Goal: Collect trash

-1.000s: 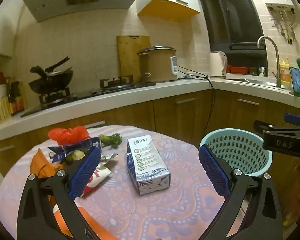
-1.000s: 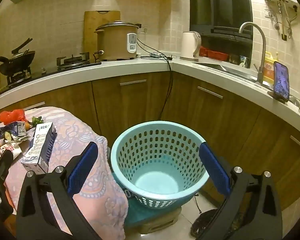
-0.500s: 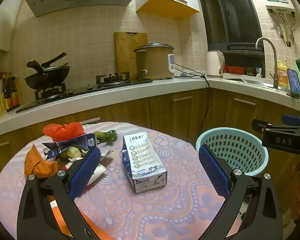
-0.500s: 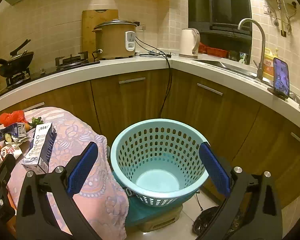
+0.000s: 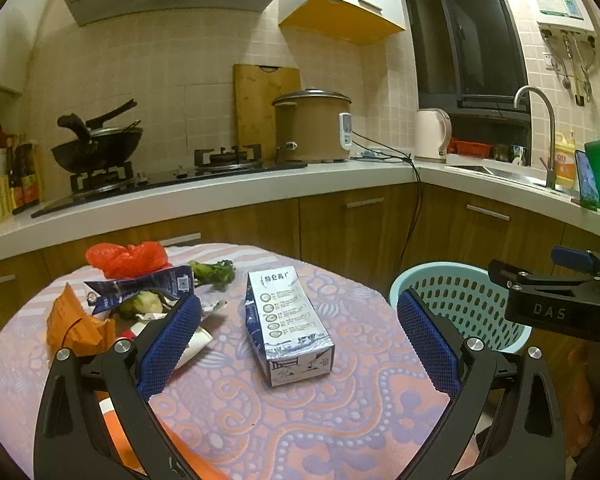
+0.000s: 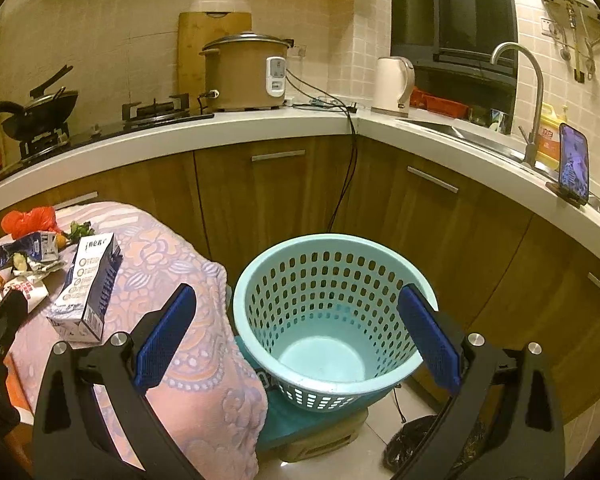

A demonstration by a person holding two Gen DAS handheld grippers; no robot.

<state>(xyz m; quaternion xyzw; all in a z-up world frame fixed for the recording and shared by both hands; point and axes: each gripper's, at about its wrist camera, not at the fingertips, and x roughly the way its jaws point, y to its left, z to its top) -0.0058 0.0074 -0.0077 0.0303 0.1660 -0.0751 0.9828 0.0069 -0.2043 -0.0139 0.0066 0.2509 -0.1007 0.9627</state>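
The milk carton (image 5: pixel 287 322) lies on its side near the middle of the table (image 5: pixel 340 420), well apart from the teal basket (image 6: pixel 332 312), which stands off the table's right edge on a low stool. The left gripper (image 5: pixel 298 344) hangs spread wide above the carton, grasping nothing; the right gripper (image 6: pixel 296 336) hovers released over the empty basket. The carton's glossy faces could slip from the pads if pinched near a corner. Toward the table's left edge, the wrappers (image 5: pixel 140 284), red bag (image 5: pixel 126 258) and vegetable scraps (image 5: pixel 214 271) overlap, so a grab there may drag neighbours off.
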